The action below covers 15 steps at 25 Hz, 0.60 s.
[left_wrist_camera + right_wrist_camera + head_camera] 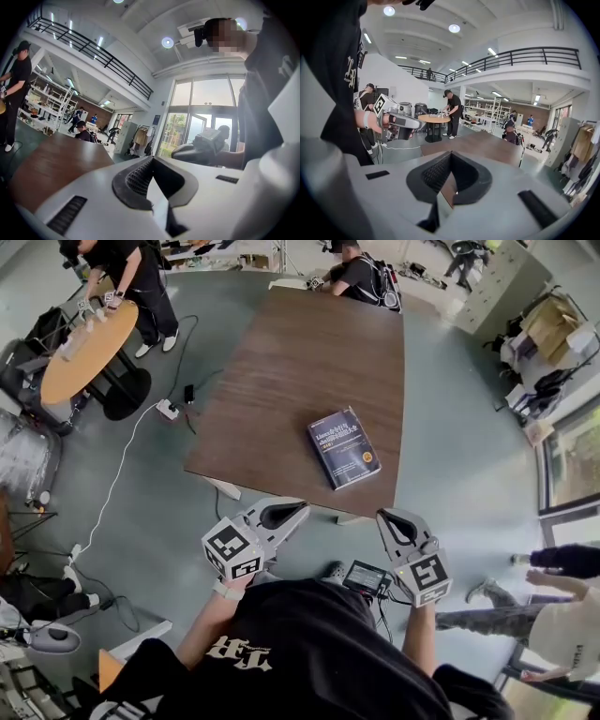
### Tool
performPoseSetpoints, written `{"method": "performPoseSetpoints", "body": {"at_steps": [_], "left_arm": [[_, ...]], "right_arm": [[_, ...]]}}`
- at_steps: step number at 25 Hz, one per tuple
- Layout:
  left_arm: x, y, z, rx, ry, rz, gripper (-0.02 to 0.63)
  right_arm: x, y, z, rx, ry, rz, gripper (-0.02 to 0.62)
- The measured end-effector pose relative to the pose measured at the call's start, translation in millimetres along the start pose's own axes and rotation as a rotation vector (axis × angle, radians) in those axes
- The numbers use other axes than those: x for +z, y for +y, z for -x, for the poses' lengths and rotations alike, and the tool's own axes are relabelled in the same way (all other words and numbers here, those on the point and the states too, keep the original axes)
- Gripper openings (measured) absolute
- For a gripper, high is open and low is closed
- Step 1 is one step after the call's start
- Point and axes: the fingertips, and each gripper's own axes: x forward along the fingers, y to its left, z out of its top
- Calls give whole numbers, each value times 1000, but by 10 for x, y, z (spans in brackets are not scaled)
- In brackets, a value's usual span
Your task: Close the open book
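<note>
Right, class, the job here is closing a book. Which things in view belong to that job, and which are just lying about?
Part of the job:
- book, lying closed on the brown table
- left gripper, fingers shut, empty
- right gripper, fingers shut, empty

Just lying about:
- round table
- power strip on the floor
- small screen near the person's feet

Dark wood grain on the table (281, 381), matt, barely a gleam. The book (343, 448) shows a glossy dark-blue cover. The left gripper (298, 510) and the right gripper (384, 517) wear smooth, matt, pale-grey plastic shells, and the pads (136, 177) inside look black, rubbery and finely ribbed. The floor (450, 427) reads smooth grey with a soft sheen. The round table (84, 357) carries a pale wood top.
</note>
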Motion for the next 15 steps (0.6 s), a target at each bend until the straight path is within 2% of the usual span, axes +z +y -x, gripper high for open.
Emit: {"method": "performPoseSetpoints", "body": {"at_steps": [15], "left_arm": [[3, -103, -68, 11, 4, 0, 6]], "right_arm": [[-106, -65, 92, 15, 3, -1, -12]]}}
